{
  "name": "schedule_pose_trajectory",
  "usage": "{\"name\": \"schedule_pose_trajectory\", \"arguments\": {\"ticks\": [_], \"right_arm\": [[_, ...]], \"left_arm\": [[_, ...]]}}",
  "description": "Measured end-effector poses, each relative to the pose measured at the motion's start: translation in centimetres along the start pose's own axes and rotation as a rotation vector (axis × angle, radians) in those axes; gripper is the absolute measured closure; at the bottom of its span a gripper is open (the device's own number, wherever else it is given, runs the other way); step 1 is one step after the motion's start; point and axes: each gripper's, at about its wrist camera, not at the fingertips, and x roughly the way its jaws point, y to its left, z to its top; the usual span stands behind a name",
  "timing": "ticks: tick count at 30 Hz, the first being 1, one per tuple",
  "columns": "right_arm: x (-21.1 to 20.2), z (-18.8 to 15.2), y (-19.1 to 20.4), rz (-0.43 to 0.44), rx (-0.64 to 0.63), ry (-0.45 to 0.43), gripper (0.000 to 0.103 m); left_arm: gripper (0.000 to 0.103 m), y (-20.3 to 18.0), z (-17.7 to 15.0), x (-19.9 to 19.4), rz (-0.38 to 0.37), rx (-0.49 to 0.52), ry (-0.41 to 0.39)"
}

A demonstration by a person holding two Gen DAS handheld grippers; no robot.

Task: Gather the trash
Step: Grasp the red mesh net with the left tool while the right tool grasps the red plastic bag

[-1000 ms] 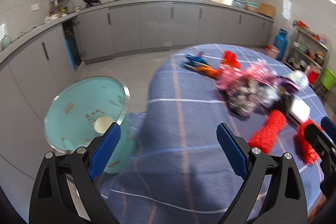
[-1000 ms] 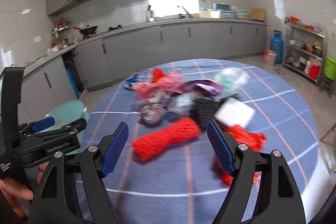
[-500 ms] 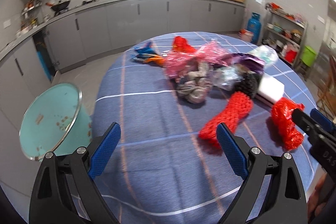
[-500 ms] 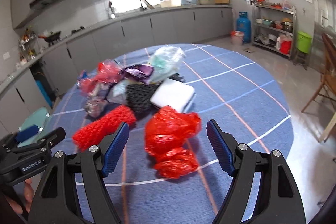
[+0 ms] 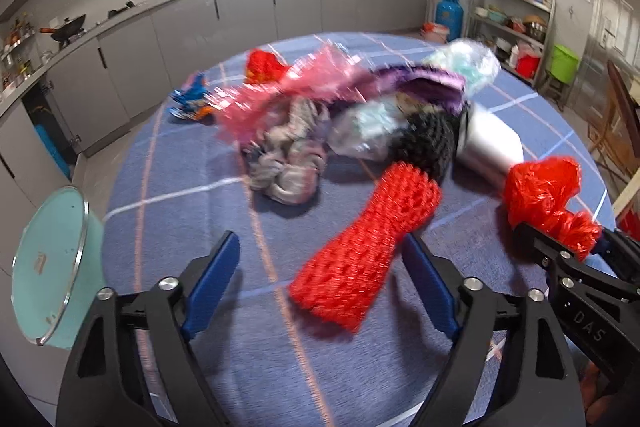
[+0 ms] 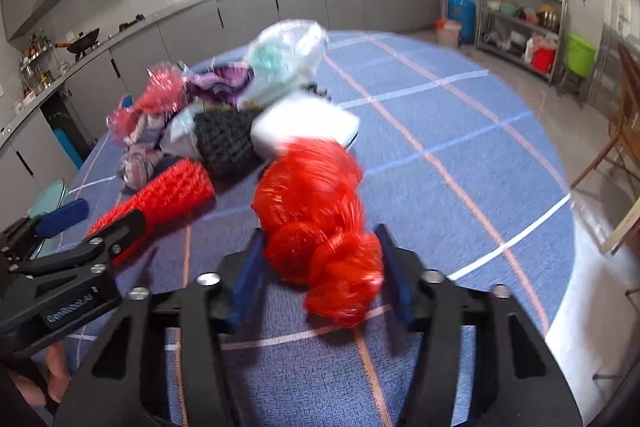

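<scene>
Two claws reached for red trash on the blue table.

In the right wrist view, the right claw point(image 6: 320, 269) sat low in the middle, and its jaws had just been closing on the red plastic bag point(image 6: 316, 211); the blue pads looked pressed on the bag's bunched end. In the left wrist view, the left claw point(image 5: 326, 283) was at the bottom, jaws still apart though just closing, with the red net sleeve point(image 5: 368, 247) between them, not squeezed. The trash pile point(image 5: 344, 115) lay in the middle of the table point(image 5: 192, 163). A pale green bin point(image 5: 52, 267) stood at the left edge.
</scene>
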Motion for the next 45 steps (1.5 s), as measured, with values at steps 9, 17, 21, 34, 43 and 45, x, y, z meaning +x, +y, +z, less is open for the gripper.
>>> {"name": "schedule_pose_trajectory", "arguments": {"ticks": [9, 17, 21, 34, 43, 45], "right_arm": [[-0.9, 0.0, 0.2, 0.007, -0.013, -0.031, 0.068], [-2.7, -0.1, 0.3, 0.019, -0.018, -0.081, 0.070], [-3.2, -0.1, 0.4, 0.025, -0.020, -0.092, 0.070], [-5.6, -0.2, 1.3, 0.058, -0.042, -0.149, 0.071], [-6.6, -0.1, 3.0, 0.074, -0.084, -0.169, 0.071], [-6.8, 0.0, 3.1, 0.075, -0.088, -0.175, 0.071]], "left_arm": [[0.048, -1.4, -0.1, 1.3, -0.029, 0.025, 0.034], [0.071, -1.0, -0.5, 1.2, -0.068, -0.009, 0.036], [0.073, -0.4, -0.7, 0.6, -0.087, -0.027, 0.026], [0.076, 2.7, -2.1, -2.8, -0.103, -0.098, -0.034], [0.077, 4.0, -2.1, -4.8, -0.081, -0.121, -0.076], [0.077, 4.3, -2.1, -5.2, -0.080, -0.128, -0.083]]}}
